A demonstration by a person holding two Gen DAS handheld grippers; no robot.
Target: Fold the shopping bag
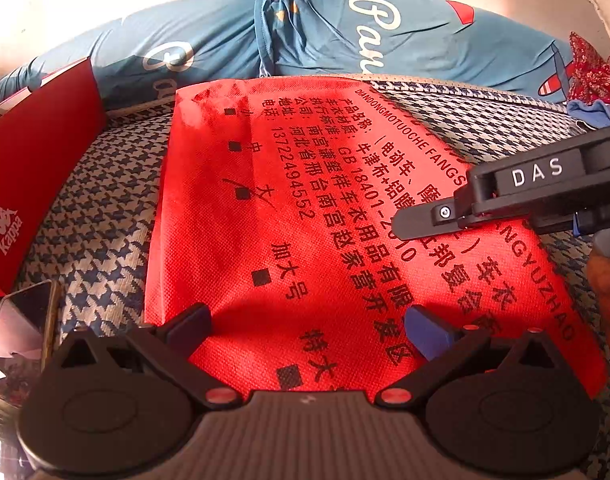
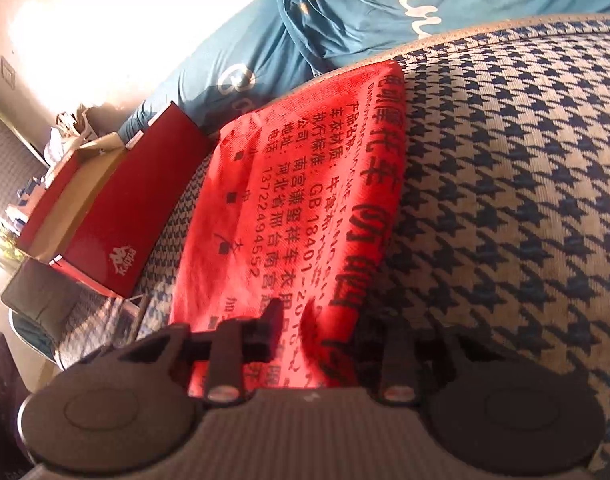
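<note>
The red shopping bag (image 1: 305, 220) lies flat on the houndstooth bed cover (image 2: 505, 200); the left claw (image 1: 305, 332) stands wide over its near edge, the right claw (image 2: 297, 320) has narrowed onto a raised fold, which I think may slip out if only one thin layer is caught.
</note>
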